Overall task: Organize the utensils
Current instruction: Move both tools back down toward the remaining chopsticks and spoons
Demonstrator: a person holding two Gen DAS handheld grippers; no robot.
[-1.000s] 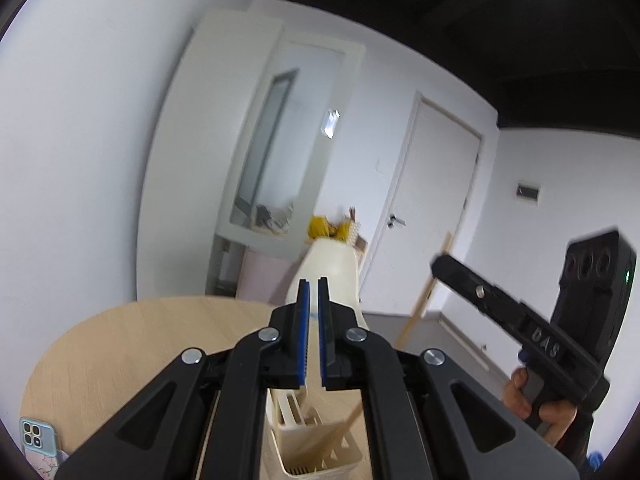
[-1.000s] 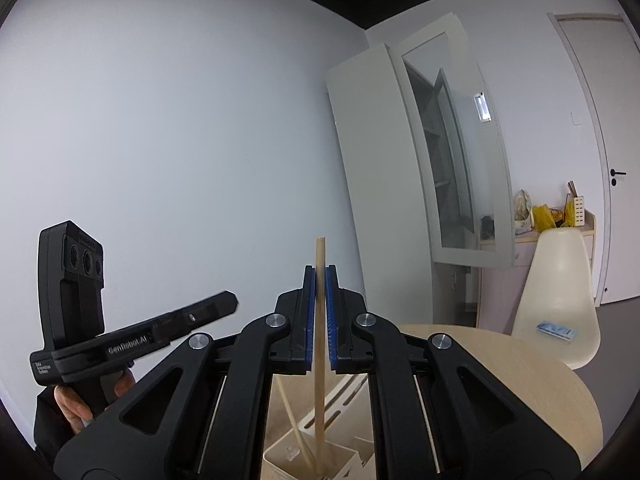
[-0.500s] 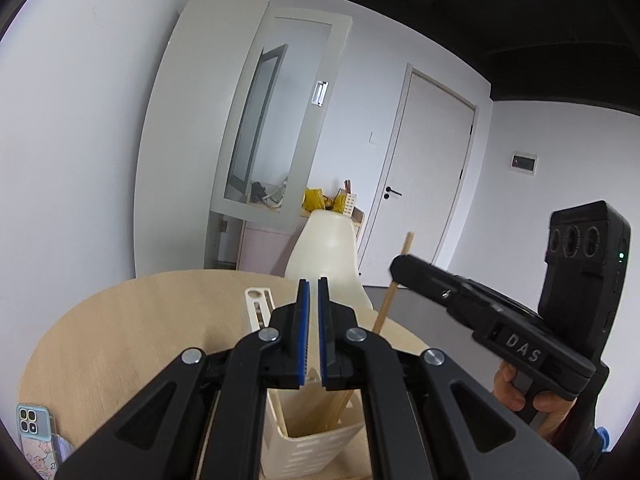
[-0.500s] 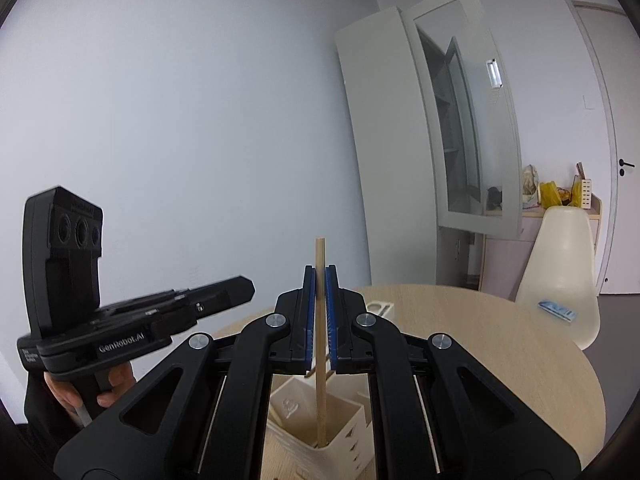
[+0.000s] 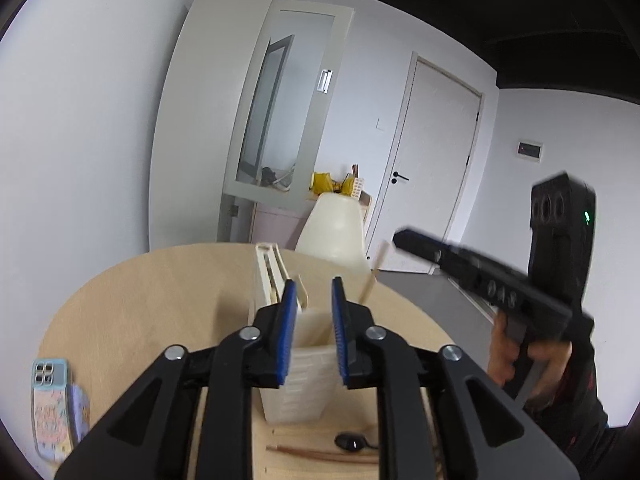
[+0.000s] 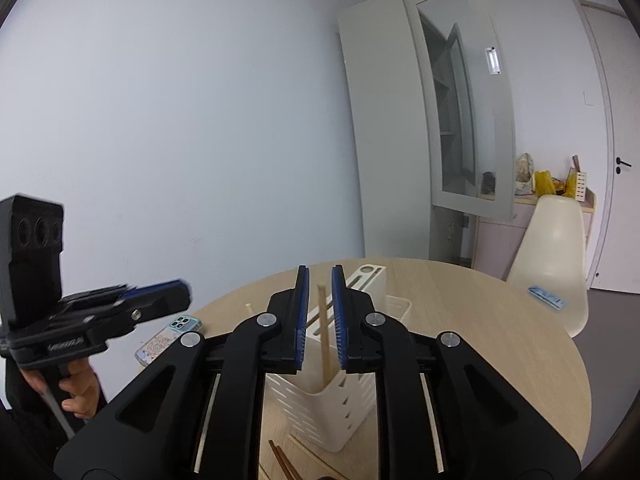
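Both tools have just been opening: the right tool [image 6: 319, 280] has released the thin wooden chopstick [image 6: 325, 332], which stands in the cream plastic holder [image 6: 332, 400]; the left tool [image 5: 314, 292] is empty.

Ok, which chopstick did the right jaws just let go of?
On the round wooden table stands a cream slotted holder. The pale chopstick stands upright in it, between the just-opened right jaws, untouched; the others lie flat and darker on the tabletop.

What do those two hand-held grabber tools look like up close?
Both the left gripper and right gripper are matte black, with silver pivot bolts and blue ribbed jaws. Each has a boxy three-lens camera block, and white lettering along the body. The person wears dark sleeves.
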